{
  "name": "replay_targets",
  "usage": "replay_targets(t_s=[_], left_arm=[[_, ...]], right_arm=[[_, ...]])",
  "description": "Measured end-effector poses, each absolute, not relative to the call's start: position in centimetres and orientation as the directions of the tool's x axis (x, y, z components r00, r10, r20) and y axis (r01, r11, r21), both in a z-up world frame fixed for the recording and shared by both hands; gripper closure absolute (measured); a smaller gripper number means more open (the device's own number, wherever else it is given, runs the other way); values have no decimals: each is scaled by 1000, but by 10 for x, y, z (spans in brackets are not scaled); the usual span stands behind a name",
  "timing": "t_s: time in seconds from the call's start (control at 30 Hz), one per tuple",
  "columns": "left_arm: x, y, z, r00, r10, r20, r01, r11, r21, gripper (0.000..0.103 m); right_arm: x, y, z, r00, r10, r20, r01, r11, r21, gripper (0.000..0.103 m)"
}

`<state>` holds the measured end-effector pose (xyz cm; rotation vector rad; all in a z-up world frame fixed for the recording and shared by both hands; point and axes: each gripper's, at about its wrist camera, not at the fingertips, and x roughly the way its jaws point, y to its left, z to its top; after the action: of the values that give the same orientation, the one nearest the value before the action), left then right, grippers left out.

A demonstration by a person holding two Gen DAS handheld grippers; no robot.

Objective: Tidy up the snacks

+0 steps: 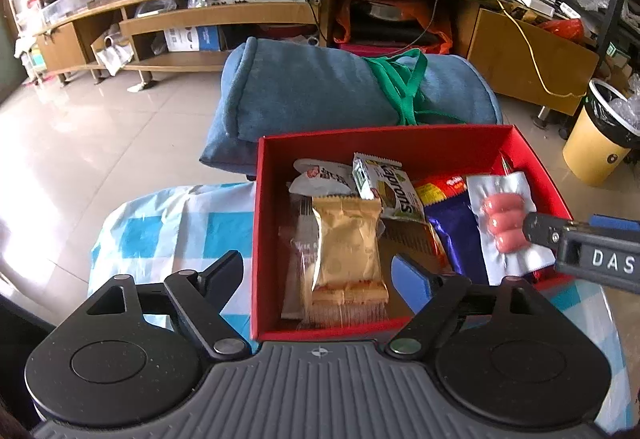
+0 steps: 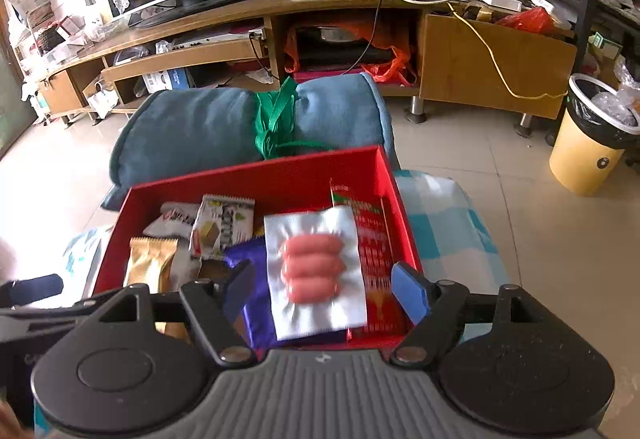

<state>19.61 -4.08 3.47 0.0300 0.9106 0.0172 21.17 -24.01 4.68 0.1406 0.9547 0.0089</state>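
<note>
Left gripper (image 1: 320,275) is sitting low with its fingers spread wide apart, nothing between them. Right gripper (image 2: 324,283) is likewise holding its blue-padded fingers (image 2: 410,289) wide apart, gripping nothing. Both are pointing forward, the right reaching in from the left gripper's right side.

We can read only a few texts. On the green and white snack packet (image 1: 390,189) in the red box (image 1: 360,145) stands a word like "Naprons", turned sideways. On the right gripper (image 1: 540,229) we read the white letters "DAS". Other prints are too blurred.
</note>
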Motion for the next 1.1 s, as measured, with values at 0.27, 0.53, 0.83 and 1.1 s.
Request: replay_targets(t_s=[0.27, 0.53, 0.83, 1.1], left_arm=[[169, -44, 31, 600, 23, -800, 17, 999, 42, 16], [133, -43, 25, 569, -10, -822, 42, 999, 17, 16], [89, -42, 19, 548, -31, -836, 62, 998, 4, 16], [62, -42, 15, 535, -49, -843, 75, 997, -10, 15]], right_arm=[[176, -237, 51, 571, 72, -818, 58, 990, 128, 30], [132, -230, 50, 542, 74, -837, 58, 990, 125, 29], [85, -227, 48, 515, 71, -854, 69, 990, 124, 29], [53, -223, 45, 490, 81, -868, 67, 989, 130, 29]])
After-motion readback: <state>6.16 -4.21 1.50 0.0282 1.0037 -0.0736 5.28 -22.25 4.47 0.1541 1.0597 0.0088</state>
